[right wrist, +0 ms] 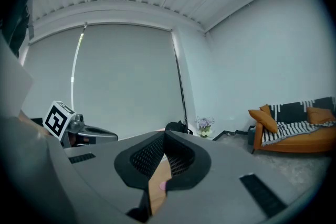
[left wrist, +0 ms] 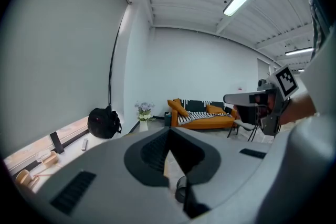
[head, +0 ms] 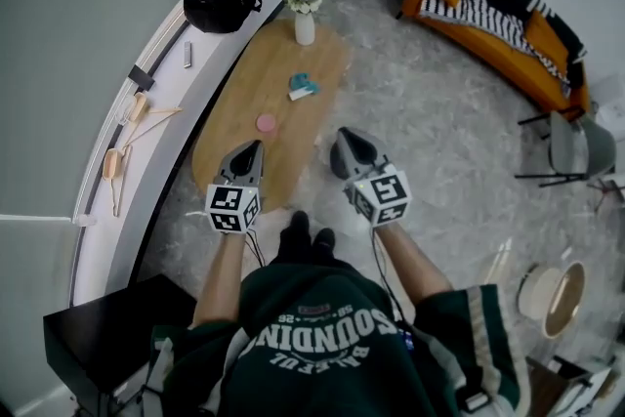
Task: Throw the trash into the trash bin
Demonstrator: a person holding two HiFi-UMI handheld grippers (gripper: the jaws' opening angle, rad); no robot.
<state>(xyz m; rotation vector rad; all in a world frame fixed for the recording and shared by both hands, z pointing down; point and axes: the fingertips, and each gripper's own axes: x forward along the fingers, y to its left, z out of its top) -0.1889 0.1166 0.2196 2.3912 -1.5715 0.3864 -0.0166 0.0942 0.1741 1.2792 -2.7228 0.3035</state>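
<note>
Left gripper (head: 254, 147), right gripper (head: 346, 140) held forward, jaws together, empty

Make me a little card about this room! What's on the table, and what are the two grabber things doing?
table: oval wooden table, person standing at its near end
on the table: vase of flowers, blue-and-white thing, small pink round thing
left gripper: fingers shut, holding nothing
right gripper: fingers shut, holding nothing
on the window ledge: black bag
across the room: orange sofa, grey chair
</note>
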